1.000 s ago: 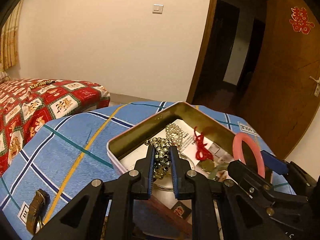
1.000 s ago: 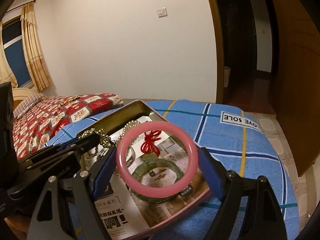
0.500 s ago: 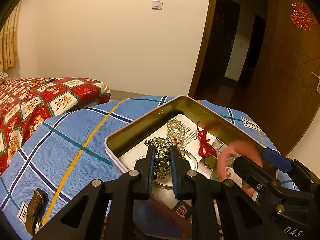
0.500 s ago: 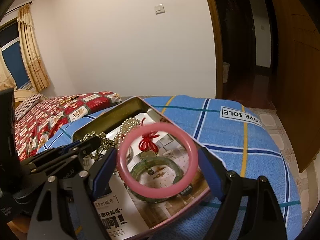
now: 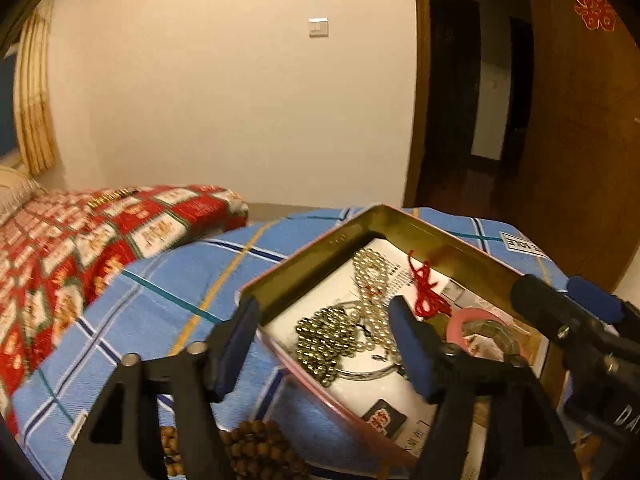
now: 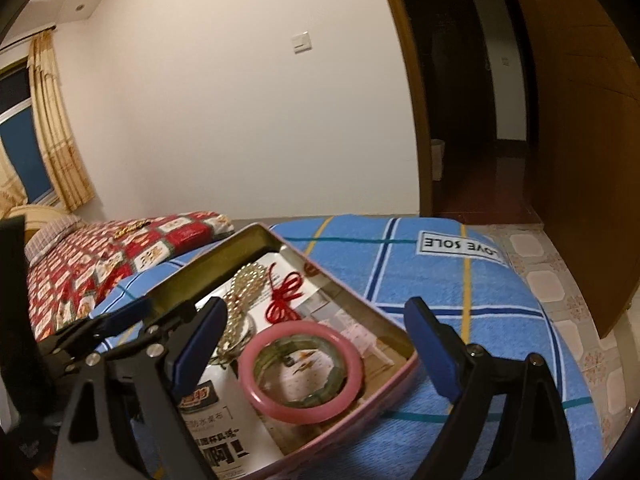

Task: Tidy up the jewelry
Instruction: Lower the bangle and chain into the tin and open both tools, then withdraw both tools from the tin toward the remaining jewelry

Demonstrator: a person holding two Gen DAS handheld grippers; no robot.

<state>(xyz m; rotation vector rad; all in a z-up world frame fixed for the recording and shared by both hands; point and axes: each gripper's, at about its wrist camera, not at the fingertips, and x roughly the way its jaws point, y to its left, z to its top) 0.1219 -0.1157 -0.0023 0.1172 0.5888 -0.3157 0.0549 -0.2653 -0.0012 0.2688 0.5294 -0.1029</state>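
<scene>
A pink metal tin (image 5: 312, 252) (image 6: 400, 376) lined with printed paper sits on a blue plaid cloth. In it lie a gold bead chain (image 5: 324, 340), a pearl strand (image 5: 370, 276) (image 6: 240, 280), a red knotted cord (image 5: 426, 292) (image 6: 284, 300) and a pink bangle (image 6: 302, 372) (image 5: 472, 318) lying on top of a green bangle (image 6: 280, 354). My left gripper (image 5: 324, 344) is open and empty above the bead chain. My right gripper (image 6: 316, 348) is open and empty above the pink bangle.
A brown wooden bead bracelet (image 5: 256, 452) lies on the cloth in front of the tin. A bed with a red patterned cover (image 5: 80, 248) stands to the left. An open wooden door (image 5: 580, 140) and a dark doorway are to the right.
My left gripper opened and let the gold bead chain fall into the tin. My right gripper opened and the pink bangle dropped onto the green bangle. Both grippers rose slightly.
</scene>
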